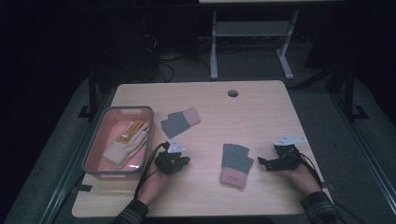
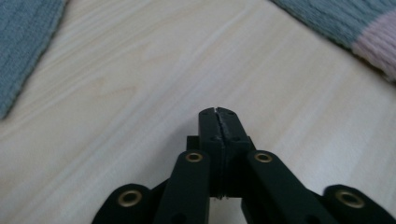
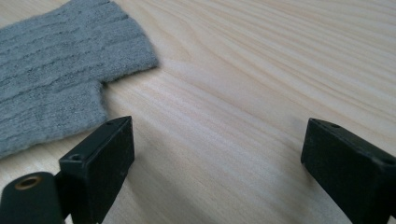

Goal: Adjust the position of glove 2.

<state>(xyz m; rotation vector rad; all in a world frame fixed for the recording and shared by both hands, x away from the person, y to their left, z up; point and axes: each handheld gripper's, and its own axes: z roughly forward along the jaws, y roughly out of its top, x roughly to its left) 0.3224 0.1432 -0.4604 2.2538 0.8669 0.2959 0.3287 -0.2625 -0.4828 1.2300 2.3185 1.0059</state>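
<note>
Grey glove point(image 1: 236, 164) lengthwise, pink cuff toward person; left gripper point(image 1: 185, 161) closed empty, right gripper point(image 1: 261, 162) agape

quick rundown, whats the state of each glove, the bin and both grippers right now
left gripper: shut, nothing between the jaws, over bare table
right gripper: open, empty, beside the near grey glove
near grey glove: flat on the table, pink cuff toward the person
far grey glove: flat on the table, right of the bin
white glove: lying in the bin
bin: upright, holding the white glove
</note>
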